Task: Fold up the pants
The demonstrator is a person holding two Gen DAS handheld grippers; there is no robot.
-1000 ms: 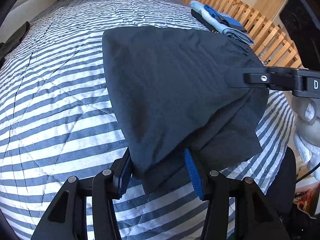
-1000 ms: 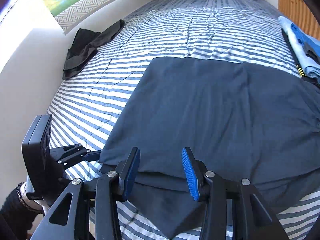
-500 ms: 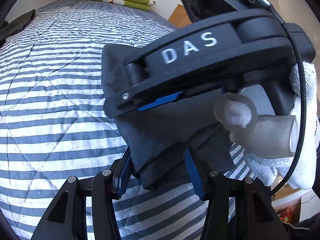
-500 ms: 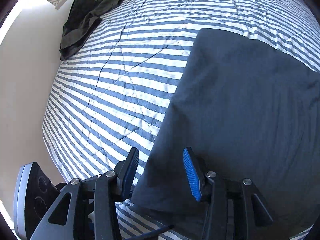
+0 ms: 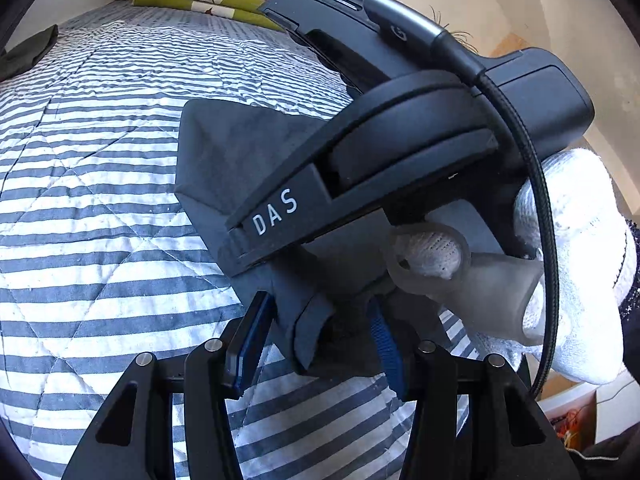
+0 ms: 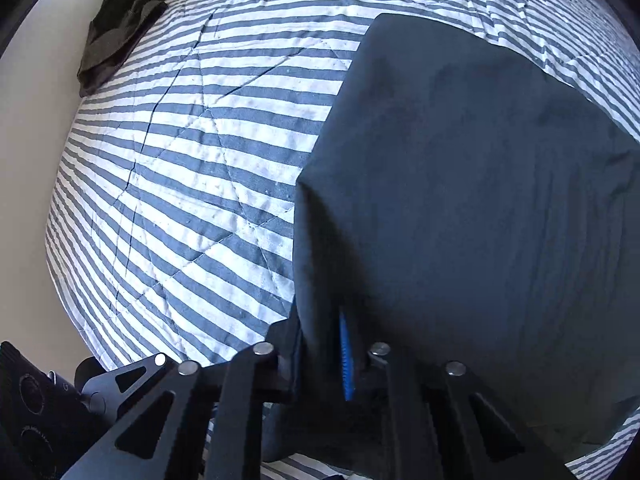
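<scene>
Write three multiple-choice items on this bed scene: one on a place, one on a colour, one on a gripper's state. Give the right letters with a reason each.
1. Where do the folded green blankets lie?
A. at the far end of the bed
B. under the pants
C. on the floor

2. What colour are the pads on the gripper fingers?
A. red
B. blue
C. yellow

3. What is the right gripper doing?
A. open above the bare quilt
B. shut on the pants
C. shut on the olive garment

Answers:
1 A: the left wrist view shows them beyond the striped quilt, by the wall.
2 B: a blue ribbed pad shows against the dark cloth.
3 B: its fingers are closed on the edge of the dark pants; the olive garment lies apart at the quilt's far corner.
</scene>
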